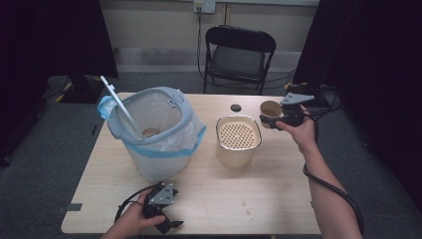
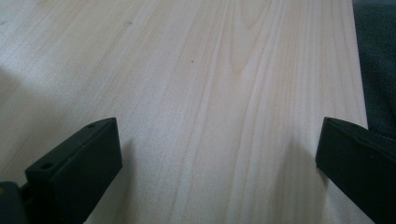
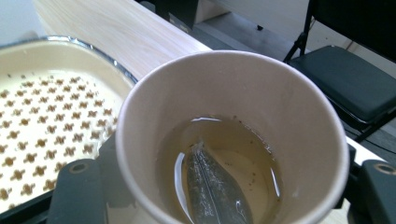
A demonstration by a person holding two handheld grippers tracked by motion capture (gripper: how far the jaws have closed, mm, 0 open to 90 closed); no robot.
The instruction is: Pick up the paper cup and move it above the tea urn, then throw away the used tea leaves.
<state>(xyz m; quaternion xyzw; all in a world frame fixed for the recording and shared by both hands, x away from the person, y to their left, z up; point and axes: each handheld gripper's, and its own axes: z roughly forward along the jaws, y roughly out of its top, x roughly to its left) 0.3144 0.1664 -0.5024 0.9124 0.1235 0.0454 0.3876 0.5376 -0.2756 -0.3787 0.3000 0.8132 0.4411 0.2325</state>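
Just right of the strainer basin [image 1: 238,140], toward the far edge: paper cup [image 1: 270,110] upright, pinched in right gripper [image 1: 286,118] jaws, tea and bag inside. Far off at near edge of surface [image 1: 278,199], left gripper [image 1: 168,224] jaws spread, empty.

High view overlooks table [image 1: 209,199], right gripper view close above cup [image 3: 233,135]

You see a matt paper cup [image 3: 233,135]; beside it, a glossy perforated plastic container [image 3: 51,116]; under both, the table [image 2: 210,93], smooth pale wood grain.
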